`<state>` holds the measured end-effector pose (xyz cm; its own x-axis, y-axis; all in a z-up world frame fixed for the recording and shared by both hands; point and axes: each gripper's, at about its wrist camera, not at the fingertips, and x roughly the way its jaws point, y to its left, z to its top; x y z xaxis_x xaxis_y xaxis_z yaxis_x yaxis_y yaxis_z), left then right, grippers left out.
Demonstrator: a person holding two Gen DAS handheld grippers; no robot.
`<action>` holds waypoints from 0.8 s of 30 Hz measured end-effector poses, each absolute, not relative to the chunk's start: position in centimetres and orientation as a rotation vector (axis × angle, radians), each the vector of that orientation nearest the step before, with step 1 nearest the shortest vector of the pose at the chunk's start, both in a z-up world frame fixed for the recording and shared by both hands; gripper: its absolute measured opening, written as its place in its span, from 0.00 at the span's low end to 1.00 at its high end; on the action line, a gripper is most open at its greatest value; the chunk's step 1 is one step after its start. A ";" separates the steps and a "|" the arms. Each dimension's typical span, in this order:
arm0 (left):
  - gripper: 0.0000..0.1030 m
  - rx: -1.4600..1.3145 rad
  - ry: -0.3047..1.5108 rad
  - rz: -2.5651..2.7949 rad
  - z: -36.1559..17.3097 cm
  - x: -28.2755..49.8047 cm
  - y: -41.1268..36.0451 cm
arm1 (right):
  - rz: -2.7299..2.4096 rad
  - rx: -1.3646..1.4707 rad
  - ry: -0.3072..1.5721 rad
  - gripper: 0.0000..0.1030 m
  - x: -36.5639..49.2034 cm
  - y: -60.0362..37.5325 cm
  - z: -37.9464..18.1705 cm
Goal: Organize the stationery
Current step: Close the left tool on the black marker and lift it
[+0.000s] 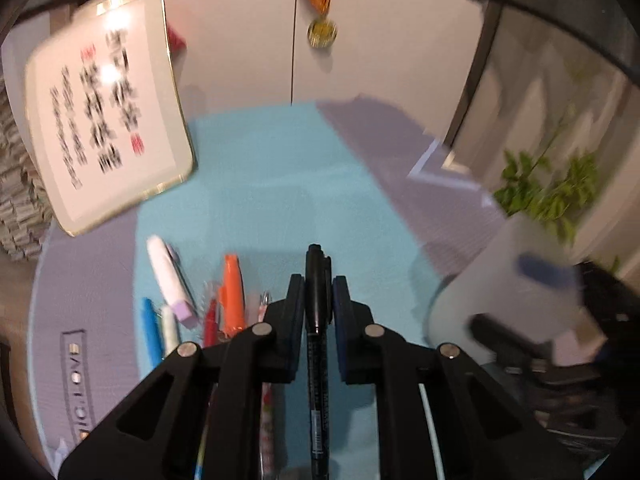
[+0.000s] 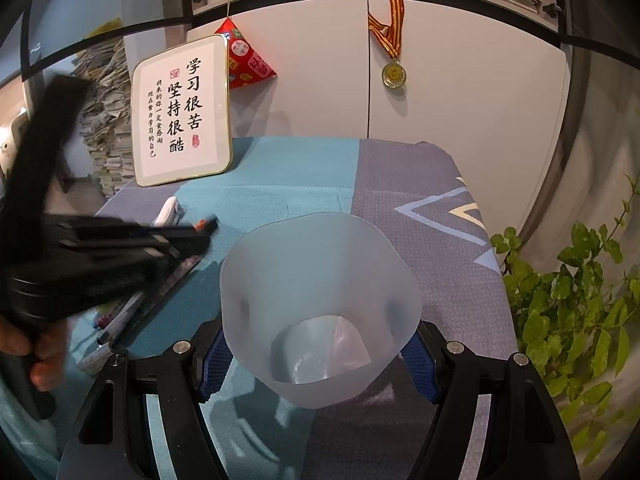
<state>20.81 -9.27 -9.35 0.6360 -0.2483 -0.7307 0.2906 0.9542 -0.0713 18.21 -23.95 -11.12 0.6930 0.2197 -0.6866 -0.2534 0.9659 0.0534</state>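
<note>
My left gripper (image 1: 319, 300) is shut on a black marker pen (image 1: 318, 344), held lengthwise between the jaws above the blue mat. It also shows in the right wrist view (image 2: 200, 236), blurred, at the left. My right gripper (image 2: 320, 348) is shut on a translucent plastic cup (image 2: 320, 304), its sides squeezed, its mouth towards the camera. The cup (image 1: 508, 292) also shows at the right of the left wrist view. Several pens lie on the mat: a white and purple highlighter (image 1: 170, 280), an orange pen (image 1: 233, 292), a blue pen (image 1: 150, 328).
A framed calligraphy sign (image 2: 184, 114) leans at the mat's far left. A medal (image 2: 394, 74) hangs on the white cabinet behind. A green plant (image 2: 580, 300) stands at the right edge. Stacked papers (image 2: 108, 120) stand at the far left.
</note>
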 end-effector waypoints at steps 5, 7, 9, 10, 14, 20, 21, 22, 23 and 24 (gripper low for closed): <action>0.12 -0.001 0.694 -0.345 -5.7 18.1 -8.8 | 0.277 -0.064 0.757 0.72 17.7 -23.6 -10.9; 0.12 -0.010 0.642 -0.346 -4.9 17.4 -8.7 | 0.280 -0.100 0.743 0.72 17.3 -23.0 -10.9; 0.12 -0.024 0.625 -0.346 -4.5 17.4 -9.0 | 0.286 -0.125 0.735 0.72 17.1 -22.6 -11.0; 0.12 -0.035 0.626 -0.348 -4.5 17.4 -8.8 | 0.289 -0.133 0.730 0.72 16.9 -22.4 -11.0; 0.12 -0.075 0.640 -0.356 -4.5 17.3 -8.1 | 0.287 -0.138 0.725 0.72 16.7 -22.3 -11.0; 0.12 -0.116 0.588 -0.416 -2.6 16.2 -9.1 | 0.315 -0.112 0.716 0.72 16.4 -22.7 -10.8; 0.12 -0.125 0.564 -0.430 -2.1 16.0 -9.4 | 0.321 -0.103 0.715 0.72 16.3 -22.8 -10.7; 0.12 -0.136 0.534 -0.444 -1.5 15.8 -9.8 | 0.322 -0.096 0.712 0.72 16.3 -22.8 -10.7; 0.12 -0.146 0.500 -0.456 -1.0 15.6 -10.1 | 0.322 -0.093 0.712 0.72 16.3 -22.8 -10.7; 0.12 -0.154 0.467 -0.464 -0.5 15.4 -10.5 | 0.322 -0.089 0.715 0.72 16.4 -22.9 -10.6</action>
